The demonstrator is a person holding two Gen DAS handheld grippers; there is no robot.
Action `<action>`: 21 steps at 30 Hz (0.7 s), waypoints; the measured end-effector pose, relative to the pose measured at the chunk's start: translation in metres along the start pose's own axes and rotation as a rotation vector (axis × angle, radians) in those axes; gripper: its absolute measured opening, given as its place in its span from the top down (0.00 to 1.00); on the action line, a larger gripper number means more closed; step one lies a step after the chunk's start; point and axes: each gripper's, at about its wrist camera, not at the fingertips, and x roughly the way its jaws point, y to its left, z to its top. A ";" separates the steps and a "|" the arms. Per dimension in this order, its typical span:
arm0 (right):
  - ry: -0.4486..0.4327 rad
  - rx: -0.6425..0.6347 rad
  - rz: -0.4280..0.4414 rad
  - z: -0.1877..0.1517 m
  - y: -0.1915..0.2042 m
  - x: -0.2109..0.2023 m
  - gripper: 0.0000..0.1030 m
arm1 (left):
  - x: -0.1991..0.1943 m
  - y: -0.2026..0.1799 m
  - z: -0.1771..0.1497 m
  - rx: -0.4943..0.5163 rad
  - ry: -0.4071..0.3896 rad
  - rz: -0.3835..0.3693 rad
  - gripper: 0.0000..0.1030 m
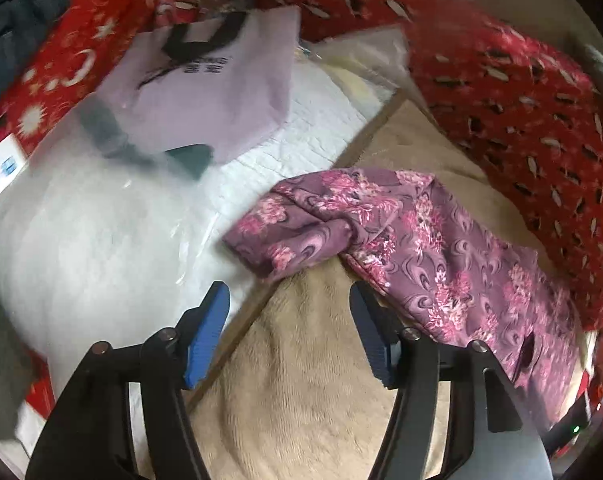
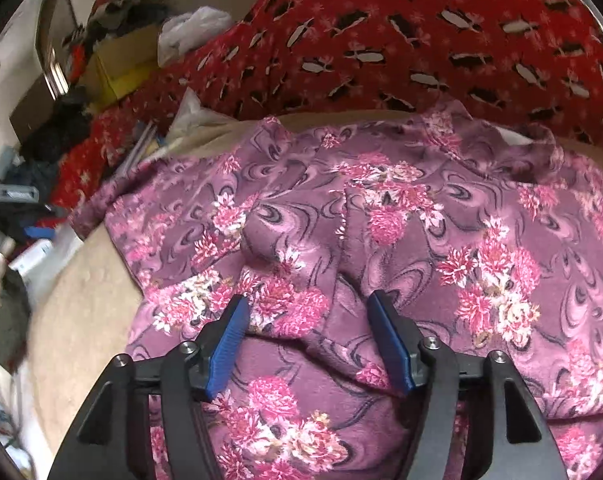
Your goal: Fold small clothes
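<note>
Black fingers (image 1: pixel 205 340), ribbed blue pads, silver screws

Left gripper (image 1: pixel 289 300) points down at a beige fleece blanket (image 1: pixel 301 380), blue-padded jaws apart with nothing between them. Purple floral garment (image 1: pixel 401 232) lies crumpled just ahead and to its right, one edge right beside the right finger. Further ahead-left a folded lilac shirt (image 1: pixel 221 92) with black print sits on a white quilted pad (image 1: pixel 321 120); red patterned bedding (image 1: pixel 521 120) lies beyond and to the right.
</note>
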 end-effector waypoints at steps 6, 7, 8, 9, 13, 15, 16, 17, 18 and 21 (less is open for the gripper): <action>-0.002 0.004 0.010 0.003 -0.003 -0.004 0.36 | 0.039 -0.009 0.008 0.065 0.030 0.105 0.62; -0.003 0.003 0.011 0.002 -0.003 -0.006 0.35 | 0.044 -0.008 0.009 0.063 0.049 0.110 0.95; -0.004 0.003 0.013 0.002 -0.003 -0.007 0.35 | 0.049 -0.007 0.009 0.057 0.082 0.104 0.98; -0.005 0.005 0.016 0.002 -0.003 -0.007 0.35 | 0.051 -0.006 0.008 0.046 0.091 0.095 0.98; -0.008 0.008 0.026 0.002 -0.003 -0.008 0.34 | 0.031 -0.009 0.004 0.005 0.084 0.012 0.98; -0.007 0.010 0.030 0.002 -0.003 -0.008 0.34 | 0.018 -0.015 0.001 -0.017 0.091 -0.057 0.98; -0.005 0.011 0.031 0.003 -0.003 -0.008 0.34 | 0.012 -0.019 0.000 -0.021 0.095 -0.080 0.98; -0.003 0.011 0.029 0.003 -0.003 -0.008 0.34 | 0.003 -0.027 -0.003 -0.021 0.102 -0.113 0.98; 0.006 0.012 0.026 0.004 -0.002 -0.008 0.34 | -0.004 -0.033 -0.005 -0.020 0.107 -0.136 0.98; 0.034 -0.003 -0.017 0.008 0.003 -0.014 0.39 | -0.024 -0.059 -0.014 -0.006 0.123 -0.200 0.98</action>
